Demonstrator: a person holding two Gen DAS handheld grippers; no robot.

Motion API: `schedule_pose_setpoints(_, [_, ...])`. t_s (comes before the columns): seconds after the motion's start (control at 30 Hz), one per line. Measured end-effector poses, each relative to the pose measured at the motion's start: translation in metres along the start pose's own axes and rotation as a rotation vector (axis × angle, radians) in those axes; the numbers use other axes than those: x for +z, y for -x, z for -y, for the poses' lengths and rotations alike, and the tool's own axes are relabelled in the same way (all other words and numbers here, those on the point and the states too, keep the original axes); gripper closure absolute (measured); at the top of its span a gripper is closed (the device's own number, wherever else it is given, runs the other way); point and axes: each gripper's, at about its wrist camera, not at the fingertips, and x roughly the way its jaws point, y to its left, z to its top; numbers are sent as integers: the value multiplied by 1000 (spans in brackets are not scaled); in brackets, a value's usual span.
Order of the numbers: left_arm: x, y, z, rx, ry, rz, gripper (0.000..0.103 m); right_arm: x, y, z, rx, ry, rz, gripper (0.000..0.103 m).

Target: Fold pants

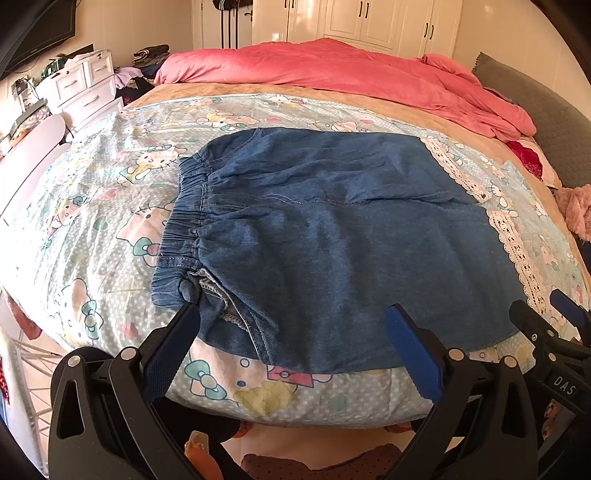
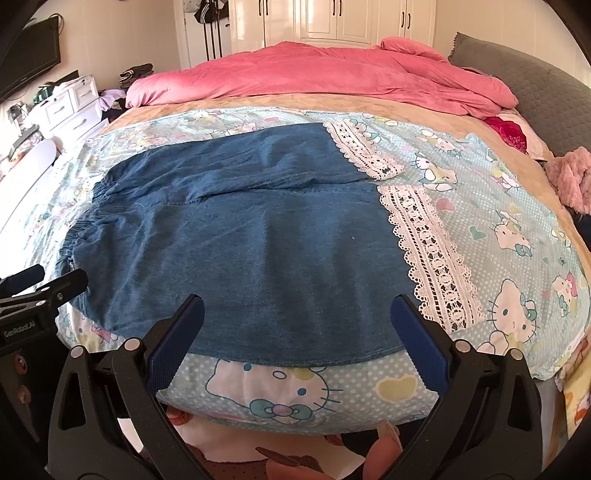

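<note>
Blue denim pants (image 1: 332, 236) with white lace cuffs (image 1: 517, 254) lie flat on the bed, elastic waistband (image 1: 184, 214) to the left, legs to the right. They also show in the right wrist view (image 2: 258, 240), with the lace cuffs (image 2: 432, 258) at right. My left gripper (image 1: 291, 314) is open over the near edge by the waist, holding nothing. My right gripper (image 2: 295, 302) is open over the near leg's edge, empty. The right gripper's tips (image 1: 546, 306) show at the left view's right edge; the left gripper's tips (image 2: 55, 284) at the right view's left edge.
The bed carries a Hello Kitty sheet (image 1: 92, 229) and a pink duvet (image 1: 332, 74) bunched at the far side. A white dresser (image 1: 81, 88) stands at left, wardrobes (image 1: 362, 22) behind, a grey headboard (image 1: 546, 122) at right. The bed's near edge lies just under both grippers.
</note>
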Motion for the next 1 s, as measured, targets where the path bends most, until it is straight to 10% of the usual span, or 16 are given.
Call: schedule_pose_setpoints(1.0, [37,-39,-29,47,62,-10,4,48,-48,-31,85,77,6,8])
